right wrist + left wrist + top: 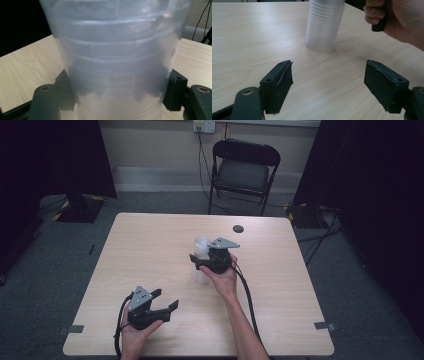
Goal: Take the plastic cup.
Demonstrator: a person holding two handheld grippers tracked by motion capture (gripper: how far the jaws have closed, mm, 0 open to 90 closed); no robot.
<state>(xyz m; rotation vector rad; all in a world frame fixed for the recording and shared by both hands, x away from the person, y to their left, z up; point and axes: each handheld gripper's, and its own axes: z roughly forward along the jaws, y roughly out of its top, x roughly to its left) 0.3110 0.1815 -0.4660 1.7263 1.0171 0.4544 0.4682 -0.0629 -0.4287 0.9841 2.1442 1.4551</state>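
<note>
At the middle of the pale wooden table (150,240), your right gripper (200,262) is grasping the upright stack of clear plastic cups (201,255). Your left gripper (167,301) is resting released near the front edge. Beyond, a black folding chair (243,170) is standing on grey carpet.

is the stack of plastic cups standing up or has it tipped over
Upright. The stack of cups stands on its base on the table, with the right gripper around its sides.
</note>
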